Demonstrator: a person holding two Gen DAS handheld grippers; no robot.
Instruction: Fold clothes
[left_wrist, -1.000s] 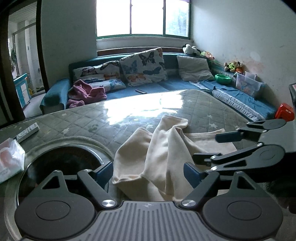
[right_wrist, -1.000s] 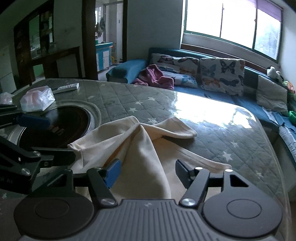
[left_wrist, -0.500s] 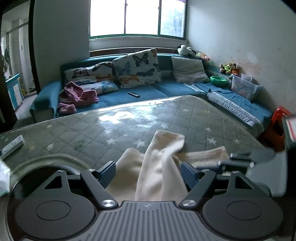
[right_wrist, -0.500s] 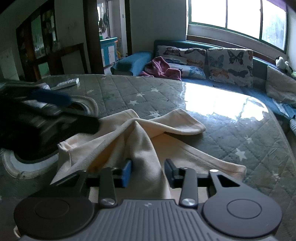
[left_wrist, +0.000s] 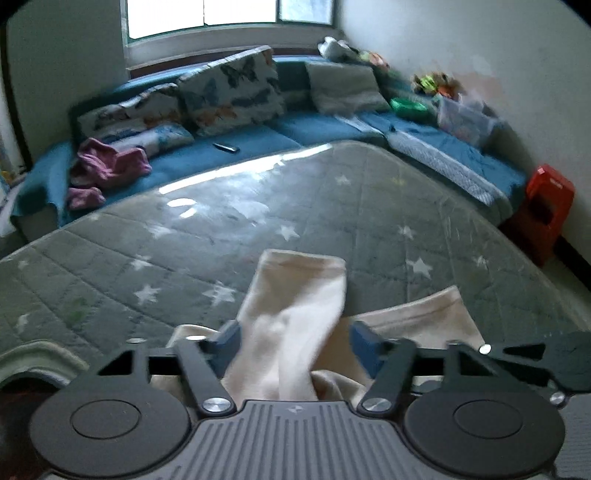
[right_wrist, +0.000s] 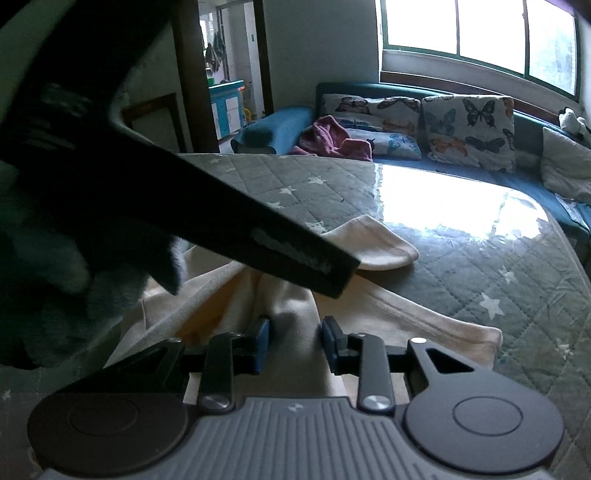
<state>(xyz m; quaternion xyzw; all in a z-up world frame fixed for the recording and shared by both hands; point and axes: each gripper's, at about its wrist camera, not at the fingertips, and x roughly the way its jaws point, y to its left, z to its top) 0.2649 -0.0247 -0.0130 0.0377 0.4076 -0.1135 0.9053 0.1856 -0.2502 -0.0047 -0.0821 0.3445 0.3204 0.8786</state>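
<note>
The quilted grey table cover (left_wrist: 332, 206) with its white stars filled most of both my views, and the cream garment (right_wrist: 369, 314) lay rumpled on its near side, one sleeve (right_wrist: 376, 243) stretched flat toward the blue sofa (left_wrist: 280, 133). It was bunched in ridges, not squared into a fold. My left gripper (left_wrist: 293, 341) sat low over a raised ridge of the cloth, jaws wide apart with the fabric standing between them. My right gripper (right_wrist: 295, 341) had its jaws much narrower around another ridge, the blue pads (right_wrist: 263, 339) near the cloth; I could not tell whether they pinched it. I judged this the gripping step. Next, both jaws would need a firm hold before any lifting or spreading.
</note>
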